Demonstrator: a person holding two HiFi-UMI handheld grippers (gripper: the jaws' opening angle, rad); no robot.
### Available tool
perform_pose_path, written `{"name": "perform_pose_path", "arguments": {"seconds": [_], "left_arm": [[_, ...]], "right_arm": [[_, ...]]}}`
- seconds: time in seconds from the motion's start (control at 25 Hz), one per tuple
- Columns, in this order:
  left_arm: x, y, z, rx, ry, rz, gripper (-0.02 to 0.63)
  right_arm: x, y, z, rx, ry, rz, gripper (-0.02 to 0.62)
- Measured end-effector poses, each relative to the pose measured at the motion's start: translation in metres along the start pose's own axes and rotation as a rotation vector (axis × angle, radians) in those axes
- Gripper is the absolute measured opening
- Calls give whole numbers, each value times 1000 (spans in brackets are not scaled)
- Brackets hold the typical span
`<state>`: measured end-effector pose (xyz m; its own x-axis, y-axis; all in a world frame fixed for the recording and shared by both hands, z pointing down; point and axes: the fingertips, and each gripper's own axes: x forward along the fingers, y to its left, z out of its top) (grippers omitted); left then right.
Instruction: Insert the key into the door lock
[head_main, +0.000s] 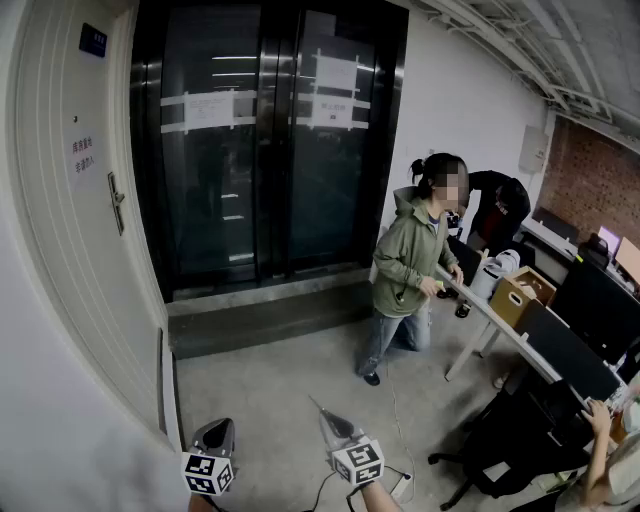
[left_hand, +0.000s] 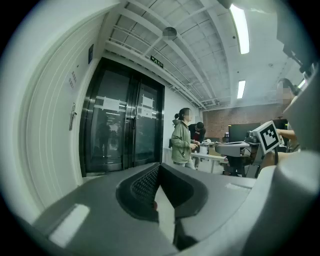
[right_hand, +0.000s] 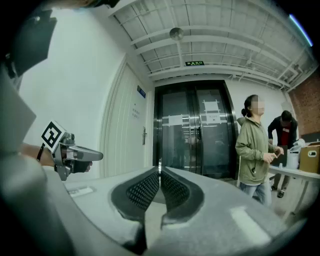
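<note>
Right gripper (right_hand: 159, 175) is clamped shut on the key (right_hand: 159, 166). The thin metal blade is pinched between the pads, with its tip poking out past the jaw tips.

Left gripper (left_hand: 159, 169) is closed too: tips meet and nothing shows between them. In the head view it sits just left of the right one, both at the near edge.

Door lock is on the white door (head_main: 70, 280) along the left wall, at the handle plate (head_main: 117, 203). The keyhole itself is too small to make out.

Key is well apart from the lock, which is farther off, to the left and above the key tip. In the right gripper view the handle sits left of the blade, not lined up with it.

Dark glass double doors (head_main: 270, 150) are at the far end. A person in a green jacket (head_main: 405, 265) stands to the right by a desk (head_main: 480, 310).
</note>
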<state>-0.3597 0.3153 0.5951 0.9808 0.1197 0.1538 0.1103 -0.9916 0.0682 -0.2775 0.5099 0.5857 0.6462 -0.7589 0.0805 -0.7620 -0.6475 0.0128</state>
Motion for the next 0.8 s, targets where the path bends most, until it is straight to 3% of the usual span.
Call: {"name": "perform_pose_path", "arguments": {"seconds": [0.8], "left_arm": [[44,-26,-9,-7,10,54,2]], "right_arm": [[14,-47,-16,-20,6,82,11]]}}
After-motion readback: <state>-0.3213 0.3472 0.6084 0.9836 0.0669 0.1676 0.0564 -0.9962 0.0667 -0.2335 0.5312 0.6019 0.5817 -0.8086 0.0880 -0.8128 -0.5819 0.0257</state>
